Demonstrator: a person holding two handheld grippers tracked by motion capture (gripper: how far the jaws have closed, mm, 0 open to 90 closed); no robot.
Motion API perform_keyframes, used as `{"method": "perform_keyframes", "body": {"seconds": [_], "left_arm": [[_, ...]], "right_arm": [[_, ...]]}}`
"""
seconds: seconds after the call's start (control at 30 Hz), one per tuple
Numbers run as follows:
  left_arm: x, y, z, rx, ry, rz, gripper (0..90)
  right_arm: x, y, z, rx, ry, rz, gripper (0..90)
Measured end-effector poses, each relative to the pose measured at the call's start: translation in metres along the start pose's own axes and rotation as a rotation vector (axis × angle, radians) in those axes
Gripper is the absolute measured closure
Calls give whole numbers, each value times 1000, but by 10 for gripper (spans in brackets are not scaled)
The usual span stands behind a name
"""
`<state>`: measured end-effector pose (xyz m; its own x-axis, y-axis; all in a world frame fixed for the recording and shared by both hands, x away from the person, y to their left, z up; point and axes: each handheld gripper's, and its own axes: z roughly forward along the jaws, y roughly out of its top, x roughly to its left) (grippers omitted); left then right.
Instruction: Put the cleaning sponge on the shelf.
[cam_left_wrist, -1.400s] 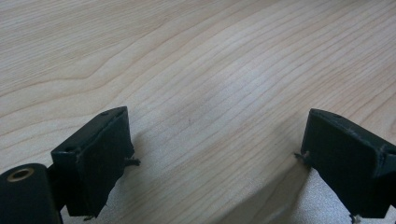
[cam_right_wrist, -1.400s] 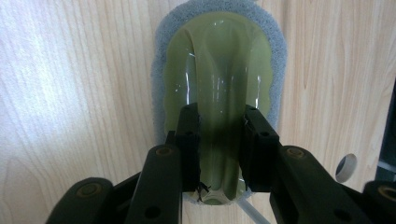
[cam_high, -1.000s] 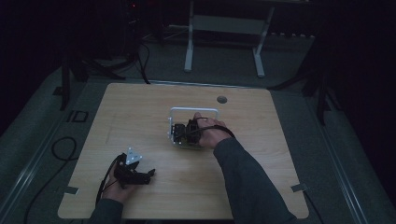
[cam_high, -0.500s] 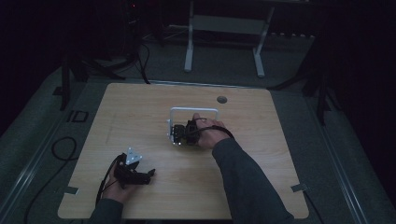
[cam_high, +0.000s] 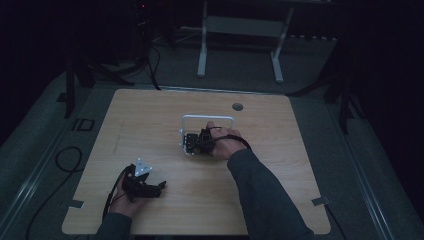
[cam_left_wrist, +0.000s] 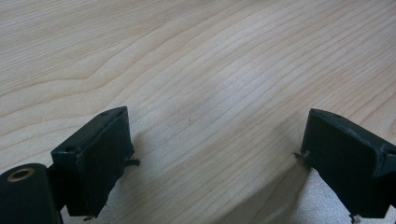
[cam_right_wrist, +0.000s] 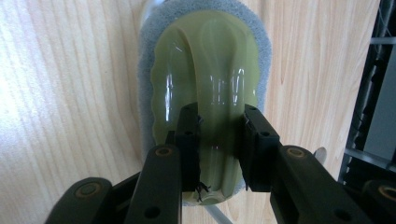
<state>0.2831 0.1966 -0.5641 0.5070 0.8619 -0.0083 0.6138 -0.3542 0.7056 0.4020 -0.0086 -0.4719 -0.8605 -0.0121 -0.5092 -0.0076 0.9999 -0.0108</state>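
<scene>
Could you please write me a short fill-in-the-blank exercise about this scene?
1. The right tongs are closed on the ridge of a pale ____ scrubber handle.
2. Under that handle sits a grey ____ pad.
3. The left tongs hover open over the bare ____ table.

Missing words: green; sponge; wooden

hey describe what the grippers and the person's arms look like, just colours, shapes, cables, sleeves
Both grippers are black with two blocky, flat-faced jaws. The left gripper shows small screw holes in its jaw blocks and a brass-ringed hole at the lower corner; in the high view it carries a grey three-cornered plate and trails a black cable. The right gripper has ringed pivots on its black link arms. Both forearms wear dark long sleeves.
</scene>
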Motion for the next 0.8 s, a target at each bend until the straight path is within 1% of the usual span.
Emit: {"method": "perform_keyframes", "body": {"seconds": [0.1, 0.17, 0.3, 0.4, 0.43, 0.6, 0.63, 0.67, 0.8], "left_arm": [[0, 0, 0, -3, 1, -3, 87], [0, 0, 0, -3, 1, -1, 87], [0, 0, 0, -1, 1, 1, 87], [0, 0, 0, 0, 0, 0, 87], [0, 0, 0, -1, 0, 0, 87], [0, 0, 0, 2, 0, 2, 88], [0, 0, 0, 2, -1, 1, 87], [0, 0, 0, 2, -1, 1, 87], [0, 0, 0, 1, -1, 0, 87]], "right_arm": [[0, -1, 2, 8, -15, 2, 715], [1, -1, 3, 18, -39, 1, 719], [1, -2, 6, 10, -73, -5, 723], [0, -2, 6, 10, -75, 8, 718], [0, -2, 6, 13, -74, 14, 702], [-3, -4, 2, -16, -76, 32, 611], [-3, -5, 2, -25, -77, 29, 601], [-3, -5, 0, -25, -72, 39, 591], [-1, -6, -7, -54, -63, 33, 551]]}}
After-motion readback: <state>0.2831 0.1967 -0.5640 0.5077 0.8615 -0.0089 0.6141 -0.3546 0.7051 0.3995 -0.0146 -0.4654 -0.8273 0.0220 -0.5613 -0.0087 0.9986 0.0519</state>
